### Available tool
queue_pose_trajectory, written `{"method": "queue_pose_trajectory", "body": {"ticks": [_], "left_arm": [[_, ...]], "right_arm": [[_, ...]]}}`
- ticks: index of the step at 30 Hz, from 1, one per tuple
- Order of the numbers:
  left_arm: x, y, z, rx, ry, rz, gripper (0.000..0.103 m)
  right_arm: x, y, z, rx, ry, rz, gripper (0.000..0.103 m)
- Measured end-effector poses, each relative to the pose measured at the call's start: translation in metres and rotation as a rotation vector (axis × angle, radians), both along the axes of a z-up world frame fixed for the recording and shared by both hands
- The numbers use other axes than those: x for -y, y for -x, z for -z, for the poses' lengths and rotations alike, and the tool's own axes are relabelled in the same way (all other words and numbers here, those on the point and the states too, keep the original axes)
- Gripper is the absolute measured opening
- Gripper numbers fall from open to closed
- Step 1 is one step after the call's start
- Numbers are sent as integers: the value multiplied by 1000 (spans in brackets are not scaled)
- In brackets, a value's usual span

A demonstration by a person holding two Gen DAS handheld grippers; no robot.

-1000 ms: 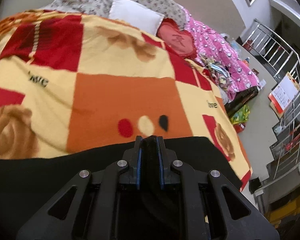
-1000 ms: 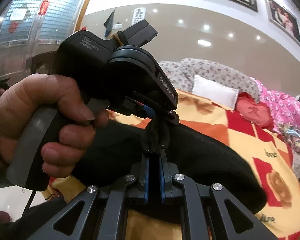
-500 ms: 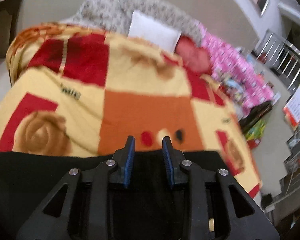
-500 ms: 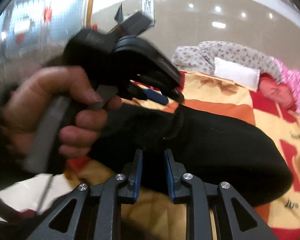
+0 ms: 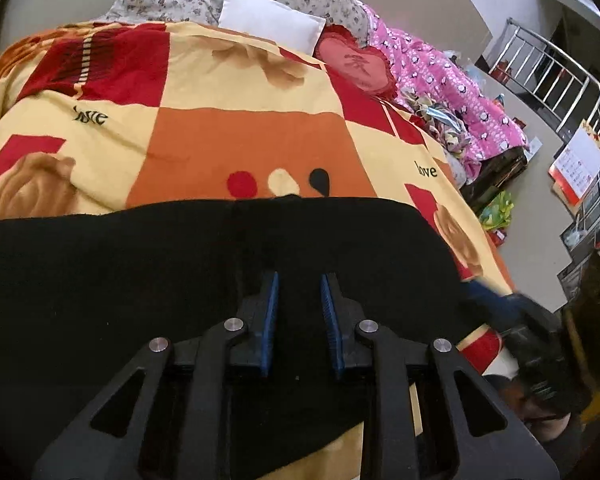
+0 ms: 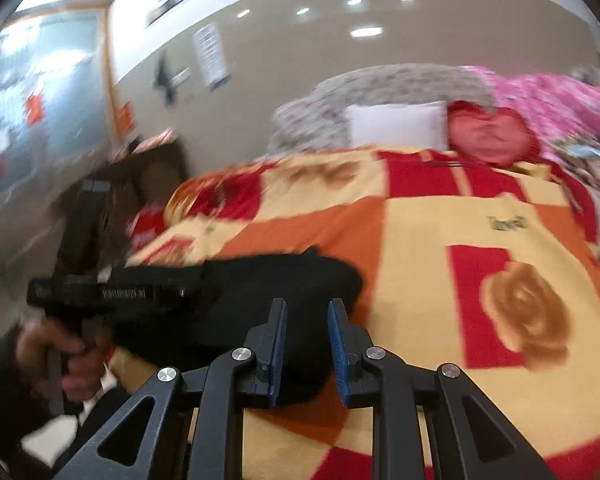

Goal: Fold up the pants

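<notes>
The black pants point(image 5: 204, 256) lie folded across the near edge of the bed on the red, orange and yellow blanket point(image 5: 244, 136). My left gripper point(image 5: 299, 280) is open and empty, just above the black cloth. In the right wrist view the pants point(image 6: 284, 280) show as a dark heap at the near left of the bed. My right gripper point(image 6: 307, 307) is open and empty over their right end. The other gripper, held in a hand point(image 6: 64, 344), shows at the left of that view.
A white pillow point(image 5: 272, 24), a red heart cushion point(image 5: 356, 64) and a pink quilt point(image 5: 440, 76) lie at the head and far side of the bed. A metal rack point(image 5: 580, 128) stands at the right. A dark cabinet point(image 6: 148, 184) stands left of the bed.
Both grippers have opened and let go of the black pants, which now lie on the blanket. Both have drawn back toward the near edge, and the right one has swung to the right.
</notes>
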State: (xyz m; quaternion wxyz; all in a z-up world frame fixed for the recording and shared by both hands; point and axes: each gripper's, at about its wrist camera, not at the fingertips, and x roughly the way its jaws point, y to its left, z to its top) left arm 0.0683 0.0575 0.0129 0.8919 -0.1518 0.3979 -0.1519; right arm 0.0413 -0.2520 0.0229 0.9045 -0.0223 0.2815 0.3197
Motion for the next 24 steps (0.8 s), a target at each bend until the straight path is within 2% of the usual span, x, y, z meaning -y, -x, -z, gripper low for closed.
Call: {"method": "queue_pose_trajectory", "body": {"ticks": [2,3,8,11,15,17,20,22,24], "left_arm": [[2,2,1,19,-18,-4,22],[2,4,2,23,-14,-8,22],[-1,6,7,34,38,-27,22],[-1,14,8,42,44,-35,22],[3,20,8,56,37,-52,22],[3,22,9,56,47,-60,22],[1,27,10,59,67,-65,22],[0,31,10,67,75,-67,22],[-2,33,12,76,91,-69,22]], "right_arm": [[-15,-10,28,-72,124,-16,21],[-14,-2,32,-33,108,-14,21],[-5,2,35,-5,81,-28,21],[-1,-5,26,-19,91,-39,21],[6,-24,-10,20,2,56,21],[-1,-48,-12,-26,16,67,21],[-26,-83,19,-175,111,-4,21],[-32,-83,21,-145,134,-8,22],[-35,-82,7,-157,154,17,21]]}}
